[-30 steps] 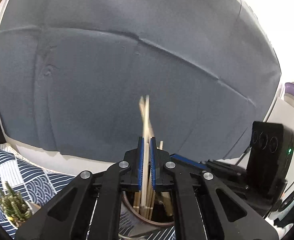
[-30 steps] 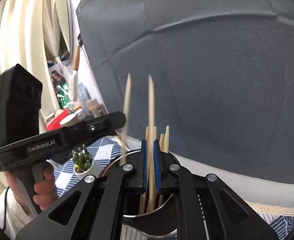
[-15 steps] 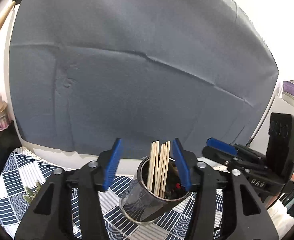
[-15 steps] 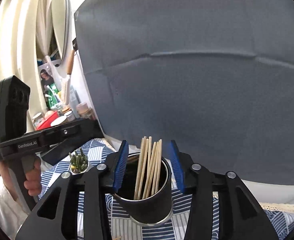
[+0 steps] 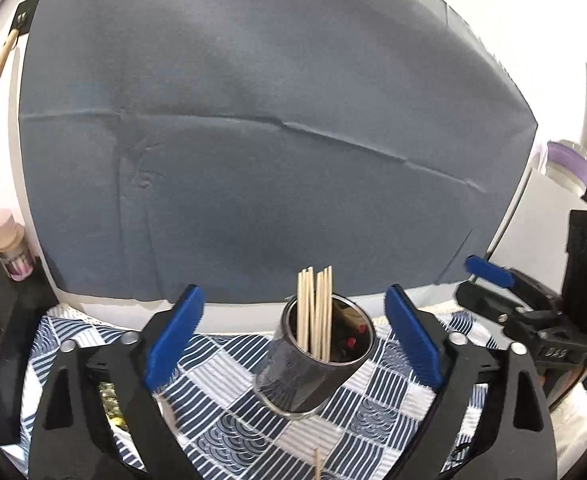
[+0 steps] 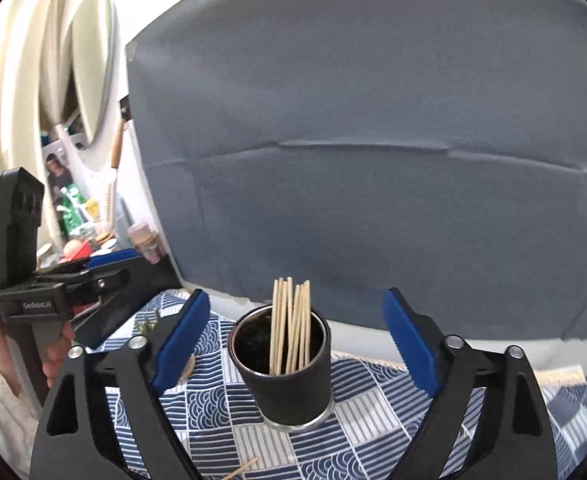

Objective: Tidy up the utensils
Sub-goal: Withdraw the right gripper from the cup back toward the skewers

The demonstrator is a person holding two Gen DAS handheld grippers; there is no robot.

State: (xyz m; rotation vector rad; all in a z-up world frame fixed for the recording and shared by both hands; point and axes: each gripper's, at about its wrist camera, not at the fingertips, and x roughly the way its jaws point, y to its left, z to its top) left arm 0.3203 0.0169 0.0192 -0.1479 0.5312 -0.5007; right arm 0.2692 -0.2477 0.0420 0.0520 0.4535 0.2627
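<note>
A dark metal cup stands on the blue-and-white patterned cloth and holds several wooden chopsticks upright. My left gripper is open and empty, its jaws wide apart on either side of the cup, drawn back from it. In the right wrist view the same cup with its chopsticks stands between the wide-open jaws of my right gripper, which is also empty. A loose chopstick lies on the cloth near the bottom edge.
A grey backdrop hangs behind the table. The other gripper shows at the right and at the left. A small cactus stands left of the cup. Jars and bottles crowd a shelf at the left.
Both grippers were shut on chopsticks over the cup; they opened, dropped the chopsticks into the cup, and have pulled back and opened wider.
</note>
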